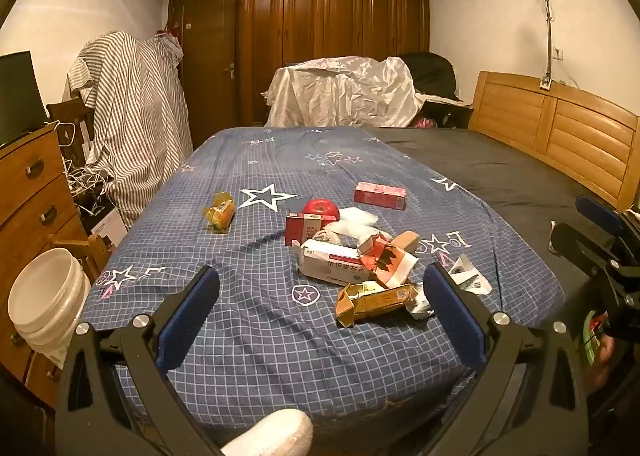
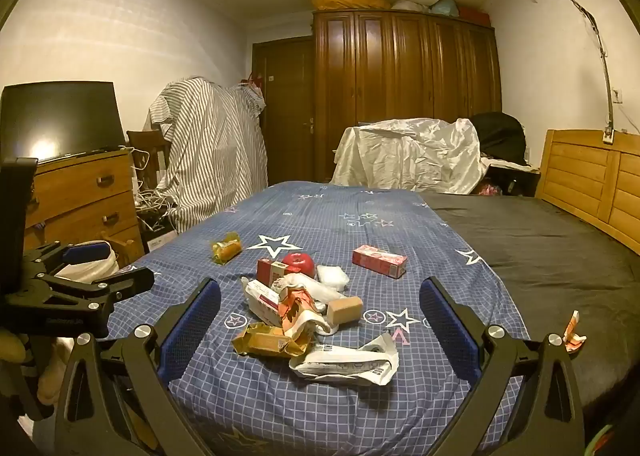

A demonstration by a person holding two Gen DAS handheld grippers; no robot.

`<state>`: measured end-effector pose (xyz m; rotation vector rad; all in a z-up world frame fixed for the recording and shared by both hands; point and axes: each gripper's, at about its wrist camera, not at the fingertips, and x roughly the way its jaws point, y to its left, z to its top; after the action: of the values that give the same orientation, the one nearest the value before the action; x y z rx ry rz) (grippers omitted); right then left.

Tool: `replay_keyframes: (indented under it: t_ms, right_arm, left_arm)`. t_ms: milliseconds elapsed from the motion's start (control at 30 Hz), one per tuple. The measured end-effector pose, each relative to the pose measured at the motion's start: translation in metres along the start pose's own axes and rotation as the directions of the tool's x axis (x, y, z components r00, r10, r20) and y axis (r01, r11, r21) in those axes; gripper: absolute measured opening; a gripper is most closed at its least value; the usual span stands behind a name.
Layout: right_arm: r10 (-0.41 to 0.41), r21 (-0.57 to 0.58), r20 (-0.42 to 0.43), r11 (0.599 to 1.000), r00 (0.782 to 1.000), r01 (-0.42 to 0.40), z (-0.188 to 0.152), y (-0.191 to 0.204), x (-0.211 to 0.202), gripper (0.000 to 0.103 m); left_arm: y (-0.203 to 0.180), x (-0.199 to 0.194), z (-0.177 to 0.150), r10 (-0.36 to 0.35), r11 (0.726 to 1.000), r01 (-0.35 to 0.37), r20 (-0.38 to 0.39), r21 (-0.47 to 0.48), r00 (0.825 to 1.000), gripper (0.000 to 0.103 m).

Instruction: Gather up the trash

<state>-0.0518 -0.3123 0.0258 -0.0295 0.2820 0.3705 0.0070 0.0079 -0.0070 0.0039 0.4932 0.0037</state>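
A pile of trash lies on the blue star-print bedsheet [image 1: 248,320]: a crushed gold box [image 1: 372,302], a white medicine box [image 1: 332,264], torn orange-white wrapping [image 1: 386,258], a red carton [image 1: 304,226] and crumpled white paper [image 2: 344,364]. A red apple [image 1: 320,207], a pink box [image 1: 380,195] and a yellow wrapped snack [image 1: 221,212] lie farther back. My left gripper [image 1: 320,316] is open and empty, just short of the pile. My right gripper [image 2: 320,324] is open and empty, with the pile between its fingers' line of sight.
A white bucket [image 1: 48,300] stands on the floor left of the bed, by a wooden dresser [image 1: 28,192]. A wooden headboard [image 1: 560,128] runs along the right. A paper scrap [image 2: 573,330] lies on the dark sheet [image 2: 540,240]. Covered furniture stands behind.
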Motion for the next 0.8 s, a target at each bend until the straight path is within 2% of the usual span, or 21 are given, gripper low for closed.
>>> replay_keyframes:
  t_ms: [800]
  right_arm:
    - [0.004, -0.001, -0.01, 1.0, 1.0, -0.004, 0.0023, -0.0017, 0.006, 0.099]
  left_arm:
    - [0.0026, 0.008, 0.0007, 0.005, 1.0, -0.005, -0.022, -0.001, 1.0, 0.098]
